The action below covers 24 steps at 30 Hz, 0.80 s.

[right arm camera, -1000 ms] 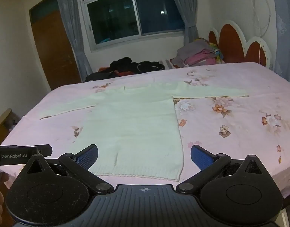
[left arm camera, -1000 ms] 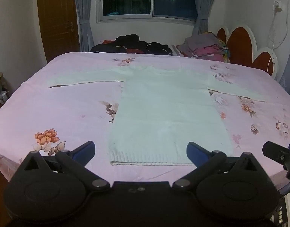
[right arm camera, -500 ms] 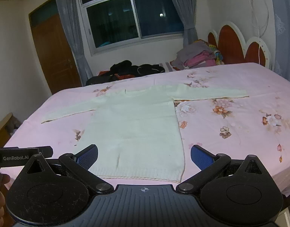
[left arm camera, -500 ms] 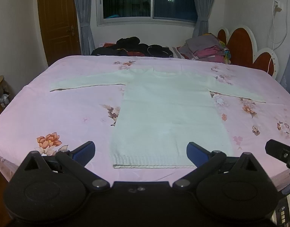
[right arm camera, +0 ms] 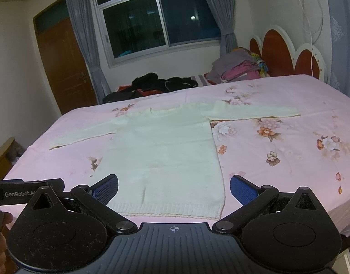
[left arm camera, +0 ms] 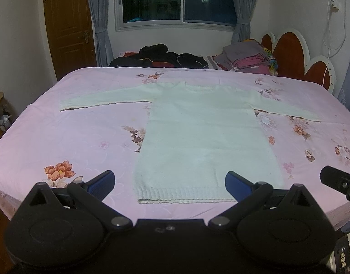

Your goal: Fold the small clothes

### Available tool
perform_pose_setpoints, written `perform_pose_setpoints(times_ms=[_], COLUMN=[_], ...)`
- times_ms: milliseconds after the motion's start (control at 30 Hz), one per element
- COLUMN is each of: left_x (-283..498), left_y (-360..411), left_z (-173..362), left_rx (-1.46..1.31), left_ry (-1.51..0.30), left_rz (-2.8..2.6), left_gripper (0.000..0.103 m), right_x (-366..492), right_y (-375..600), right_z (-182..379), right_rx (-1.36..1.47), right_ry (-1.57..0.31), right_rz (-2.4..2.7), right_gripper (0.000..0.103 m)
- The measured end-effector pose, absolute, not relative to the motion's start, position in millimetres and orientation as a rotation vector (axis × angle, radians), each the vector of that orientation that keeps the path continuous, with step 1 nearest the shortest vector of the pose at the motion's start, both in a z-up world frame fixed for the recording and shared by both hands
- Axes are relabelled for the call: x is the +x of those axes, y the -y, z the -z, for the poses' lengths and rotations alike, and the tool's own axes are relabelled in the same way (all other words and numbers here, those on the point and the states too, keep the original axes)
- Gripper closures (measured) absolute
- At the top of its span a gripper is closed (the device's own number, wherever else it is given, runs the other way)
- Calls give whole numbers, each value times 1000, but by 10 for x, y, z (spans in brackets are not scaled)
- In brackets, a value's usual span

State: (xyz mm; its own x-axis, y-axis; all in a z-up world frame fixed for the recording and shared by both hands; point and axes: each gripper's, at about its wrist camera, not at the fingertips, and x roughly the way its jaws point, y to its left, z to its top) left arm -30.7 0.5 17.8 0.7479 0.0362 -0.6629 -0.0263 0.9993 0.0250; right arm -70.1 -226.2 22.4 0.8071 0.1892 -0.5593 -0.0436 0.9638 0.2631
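Left wrist view: compared with a second ago the hem of the sweater sits lower in frame and more of the far room shows, so the left gripper has tilted up or pulled back slightly; no approach to the cloth yet. Its jaws are spread wide, nothing between them. The sweater lies flat on the pink floral bed sheet, collar far, both sleeves stretched sideways, hem nearest. Judgement: folding has not begun; a sleeve looks the likely first grab. The right gripper's tip shows at the right edge.

Right wrist view: same shift here, the sweater reads a little farther off. The right gripper hangs above the near bed edge, jaws spread, empty. The left sleeve lies toward the door side.

Surroundings: dark clothes and a folded stack beside the headboard lie well apart from the sweater (nothing obstructs either sleeve).
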Motion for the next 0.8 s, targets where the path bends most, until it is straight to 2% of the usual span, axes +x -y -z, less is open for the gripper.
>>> perform_pose_setpoints(times_ms=[800], left_x=[-297], left_y=[-41], left_z=[-188], left_rx=[16], left_ry=[-731], left_rz=[-28], left_gripper=[0], right_x=[-651], right_y=[2254], right_z=[-158], right_rx=[250], right_ry=[-613], right_rz=[-130], right_gripper=[0])
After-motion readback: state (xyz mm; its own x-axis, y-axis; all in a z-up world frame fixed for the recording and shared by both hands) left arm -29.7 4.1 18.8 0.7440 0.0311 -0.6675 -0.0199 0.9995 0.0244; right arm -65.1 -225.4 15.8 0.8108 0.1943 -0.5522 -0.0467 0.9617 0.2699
